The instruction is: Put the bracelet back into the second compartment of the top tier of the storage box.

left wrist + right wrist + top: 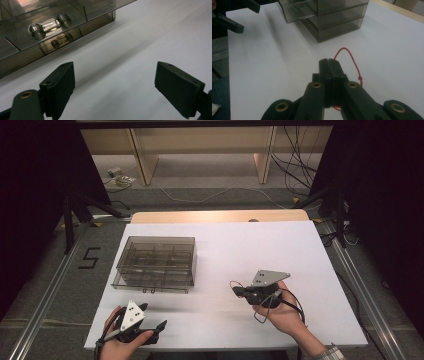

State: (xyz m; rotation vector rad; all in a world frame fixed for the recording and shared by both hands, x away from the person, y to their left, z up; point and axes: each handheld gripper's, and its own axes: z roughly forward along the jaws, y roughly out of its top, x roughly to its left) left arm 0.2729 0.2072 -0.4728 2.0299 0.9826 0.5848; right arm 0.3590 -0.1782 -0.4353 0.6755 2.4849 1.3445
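Observation:
A smoky see-through drawer box (156, 262) stands on the left half of the white table (280, 245). My left gripper (157, 330) is low at the table's front left corner, open, with nothing between its jaws. In the left gripper view the left gripper (116, 75) faces bare table, and the drawer box (57, 30) with two metal knobs (50, 25) lies ahead to the left. My right gripper (236, 290) hovers right of centre, shut on a thin red cord loop (352, 62). The right gripper (328, 62) points toward the box (332, 17).
A wooden table edge (220, 215) runs along the far side. Metal rails (360, 285) flank the table, with cables (295, 165) on the floor beyond. A "5" mark (89, 257) is on the floor at left. The person's hands (280, 312) come in from the front edge.

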